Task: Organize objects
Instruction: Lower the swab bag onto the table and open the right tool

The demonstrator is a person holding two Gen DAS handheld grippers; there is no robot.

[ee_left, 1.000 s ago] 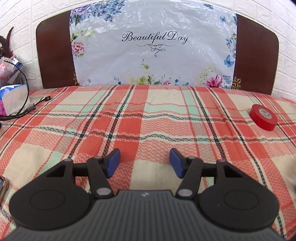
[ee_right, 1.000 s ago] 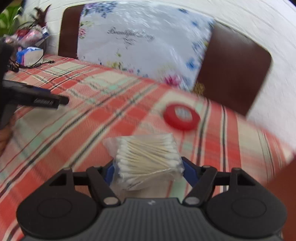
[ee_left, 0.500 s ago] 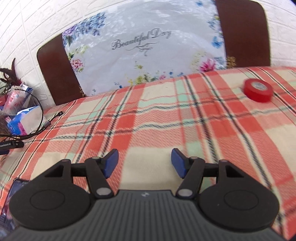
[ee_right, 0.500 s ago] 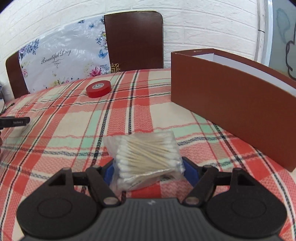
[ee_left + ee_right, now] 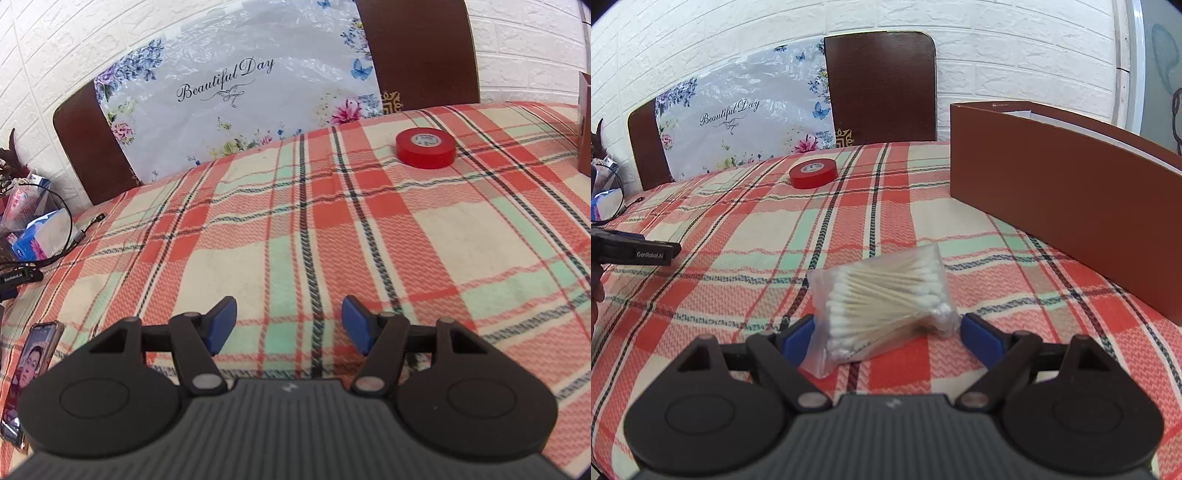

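A clear bag of cotton swabs (image 5: 886, 295) lies on the plaid tablecloth between the fingers of my right gripper (image 5: 888, 336). The jaws stand wide, with gaps on both sides of the bag. A red tape roll (image 5: 813, 172) sits far back on the table, left of a brown open box (image 5: 1071, 192). In the left wrist view, my left gripper (image 5: 289, 325) is open and empty above the cloth, with the tape roll (image 5: 425, 147) far ahead on the right.
Two dark chair backs (image 5: 881, 85) and a floral plastic sheet (image 5: 236, 96) stand behind the table. A phone (image 5: 27, 369) lies at the left edge. Cables and tissue packs (image 5: 33, 236) clutter the far left. The left gripper's tip (image 5: 635, 251) shows at left.
My right gripper opened off the swab bag, which now rests on the cloth, after swinging right toward the box. My left gripper turned right, bringing the tape roll nearer centre.
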